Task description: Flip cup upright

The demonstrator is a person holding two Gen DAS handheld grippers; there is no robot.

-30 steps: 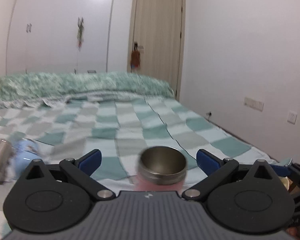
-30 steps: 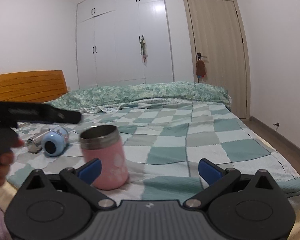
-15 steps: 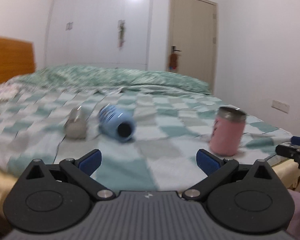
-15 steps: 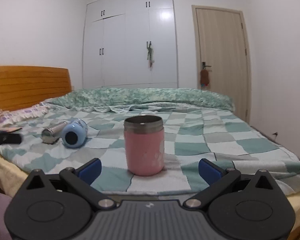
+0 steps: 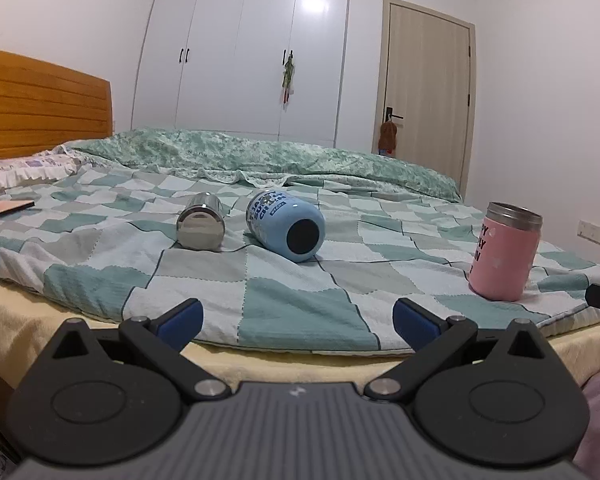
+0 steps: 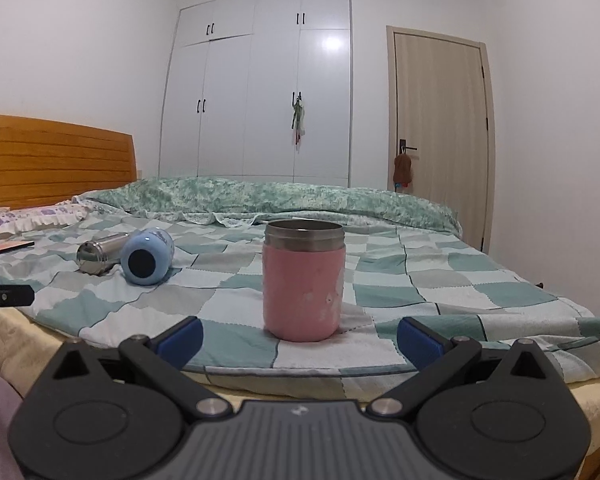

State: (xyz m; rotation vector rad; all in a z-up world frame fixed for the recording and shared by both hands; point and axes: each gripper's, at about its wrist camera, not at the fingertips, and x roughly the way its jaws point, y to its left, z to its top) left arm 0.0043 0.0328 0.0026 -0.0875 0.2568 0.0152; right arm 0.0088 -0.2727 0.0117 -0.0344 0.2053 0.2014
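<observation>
A pink cup with a steel rim (image 6: 304, 280) stands upright on the checked bedspread near the bed's front edge; it also shows at the right of the left wrist view (image 5: 504, 250). A blue cup (image 5: 286, 230) lies on its side with its dark base toward me, also in the right wrist view (image 6: 146, 256). A steel cup (image 5: 200, 227) lies on its side next to it, also in the right wrist view (image 6: 98, 255). My left gripper (image 5: 296, 316) is open and empty, short of the bed. My right gripper (image 6: 300, 334) is open and empty, just in front of the pink cup.
The bed carries a green checked cover (image 5: 292, 304) with a rolled quilt (image 5: 260, 152) at the back. A wooden headboard (image 5: 40, 112) is at left, with a pillow (image 5: 24, 166) and a flat pink book (image 5: 4, 210). White wardrobe and door stand behind.
The left gripper has let go of the pink cup and swung back and left, so the lying cups are now in front of it. The right gripper backed off slightly.
</observation>
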